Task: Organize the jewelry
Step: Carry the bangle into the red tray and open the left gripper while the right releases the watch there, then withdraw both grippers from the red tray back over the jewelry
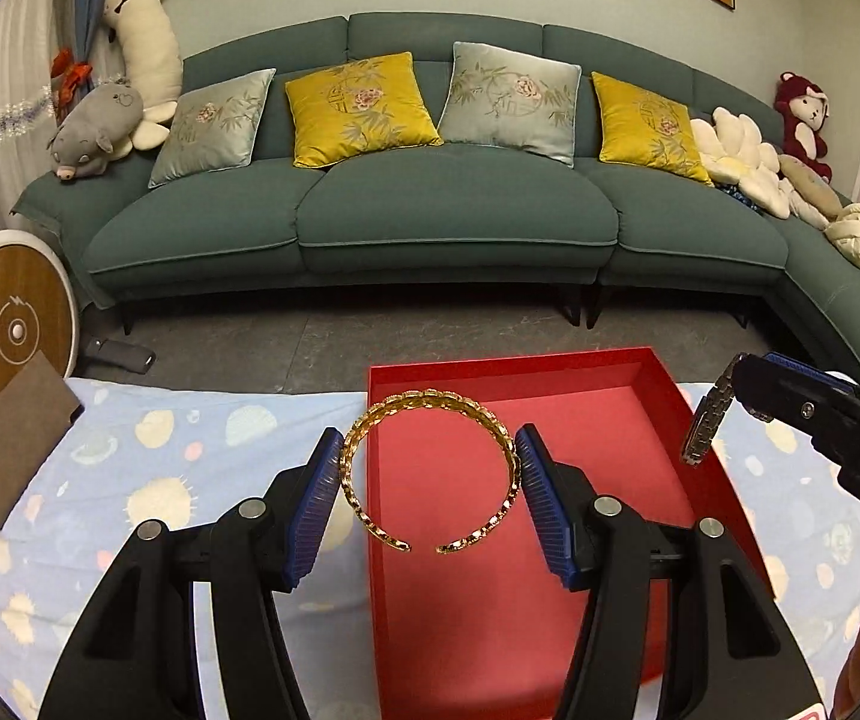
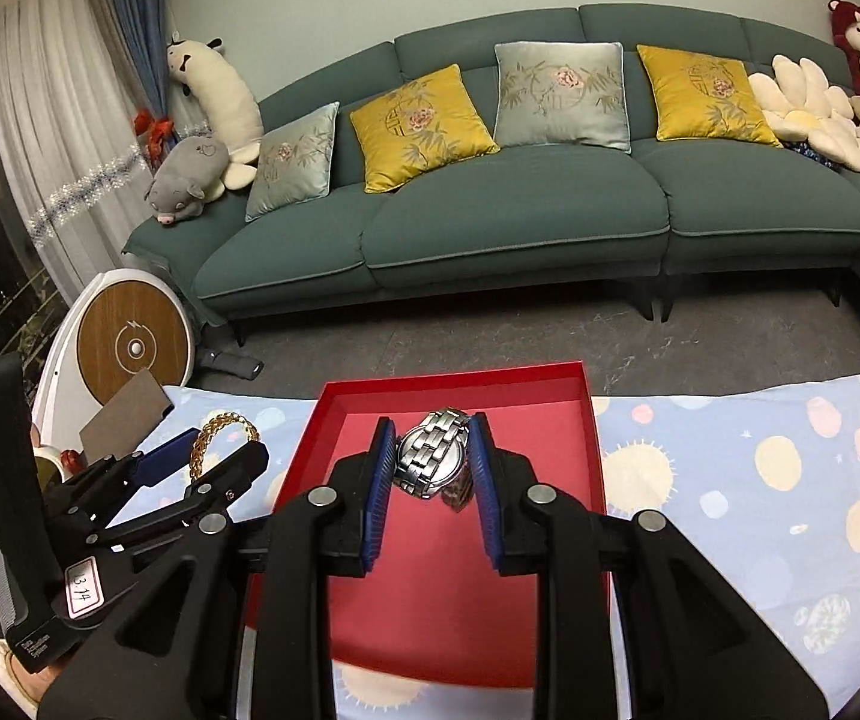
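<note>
The gold bangle (image 1: 430,468) hangs over the red box (image 1: 640,384), pinched across its width by the left gripper (image 1: 430,489), jaws about half open on it. The steel watch (image 2: 433,459) sits over the same box in the right gripper (image 2: 433,474), jaws nearly closed on its band. The bangle's open gap faces the camera, so squeezing could flex it and let it slip onto the desk (image 2: 760,480). The two grippers could also collide over the box.

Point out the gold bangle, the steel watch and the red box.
gold bangle (image 1: 430,399): left wrist view, on the far arc of the band.
steel watch (image 2: 430,456): right wrist view, on the metal strap links.
red box (image 2: 454,376): right wrist view, on its far wall's rim.
</note>
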